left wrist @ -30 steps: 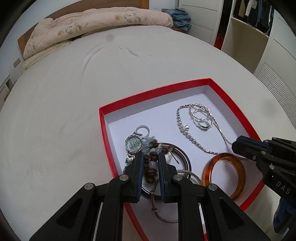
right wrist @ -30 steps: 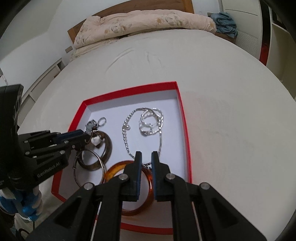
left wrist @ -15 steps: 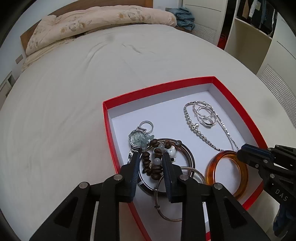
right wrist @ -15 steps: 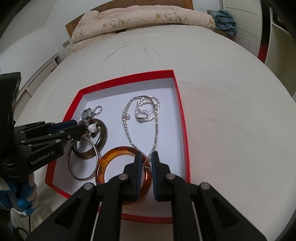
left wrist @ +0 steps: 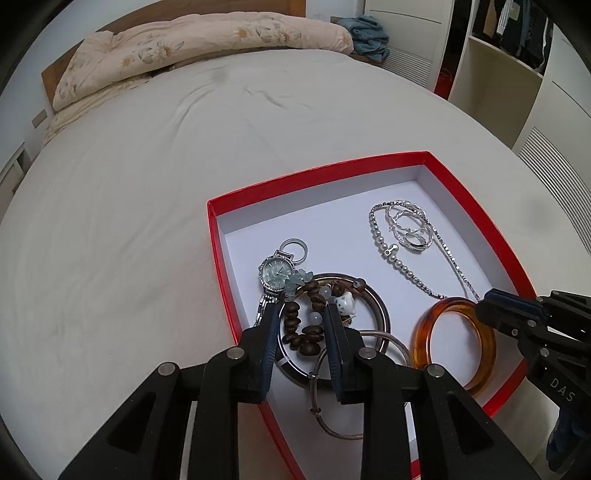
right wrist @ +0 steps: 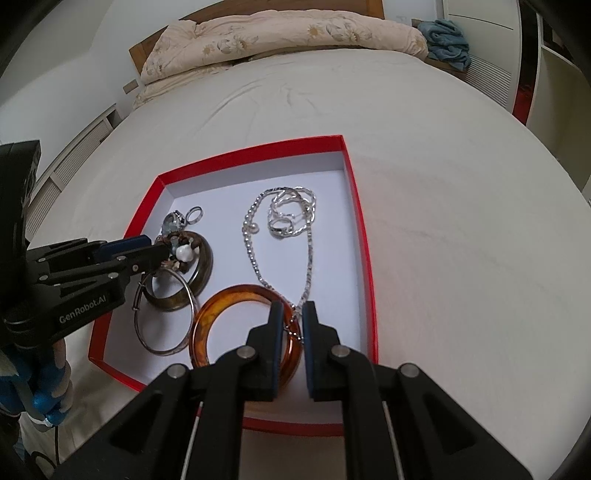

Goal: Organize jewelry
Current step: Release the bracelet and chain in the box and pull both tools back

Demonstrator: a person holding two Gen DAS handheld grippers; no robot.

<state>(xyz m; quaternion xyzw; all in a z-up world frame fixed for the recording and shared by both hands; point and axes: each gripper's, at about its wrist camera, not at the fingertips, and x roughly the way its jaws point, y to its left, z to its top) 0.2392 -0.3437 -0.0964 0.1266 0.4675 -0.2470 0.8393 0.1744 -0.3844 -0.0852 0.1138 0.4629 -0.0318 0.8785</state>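
A red box with a white floor [left wrist: 218, 236] [right wrist: 360, 229] lies on the bed and holds the jewelry. My left gripper [left wrist: 301, 315] is open above a brown bead bracelet [left wrist: 301, 334] lying on a dark bangle [left wrist: 382, 314], beside a silver watch [left wrist: 275, 271] and a thin silver hoop [left wrist: 391, 338]. My right gripper [right wrist: 293, 312] hangs over an amber bangle [right wrist: 207, 317] [left wrist: 487, 347], its fingers a narrow gap apart, empty. A silver chain and a pearl strand [left wrist: 402, 236] [right wrist: 288, 218] lie in the box's right half.
The box sits on a wide white bedsheet [left wrist: 129, 206]. A folded floral quilt [left wrist: 192, 40] lies at the headboard, a blue cloth [left wrist: 364, 31] beside it. Shelves and a wardrobe [left wrist: 517, 55] stand to the right.
My left gripper opened and let the bead bracelet drop onto the dark bangle, then drew back a little. My right gripper backed off slightly over the amber bangle.
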